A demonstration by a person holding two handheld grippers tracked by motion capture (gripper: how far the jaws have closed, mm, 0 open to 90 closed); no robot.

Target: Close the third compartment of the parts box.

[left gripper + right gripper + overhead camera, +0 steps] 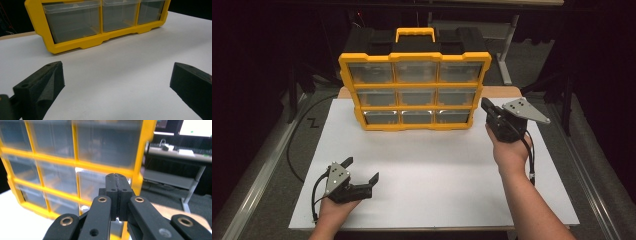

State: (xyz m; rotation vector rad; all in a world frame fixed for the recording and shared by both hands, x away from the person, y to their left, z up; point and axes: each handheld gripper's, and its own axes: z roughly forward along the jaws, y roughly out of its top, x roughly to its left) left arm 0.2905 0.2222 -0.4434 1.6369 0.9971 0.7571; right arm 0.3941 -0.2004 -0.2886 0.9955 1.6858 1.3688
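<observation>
Yellow drawer organizer (414, 90) stands upright at the white board's (432, 170) far edge. Right gripper (486, 105), jaws closed and empty, nears its right frame; left gripper (361, 170) gapes idle. We should approach slowly, tip square to a drawer front.

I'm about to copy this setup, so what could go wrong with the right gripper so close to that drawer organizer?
1. The right gripper, jaws shut, sits near the yellow organizer's right edge; a push there could tip or slide the upright case.
2. Shut jaws cannot grasp a clear drawer front; they may only poke it.
3. The left gripper rests open, far away, so nothing steadies the case.
</observation>
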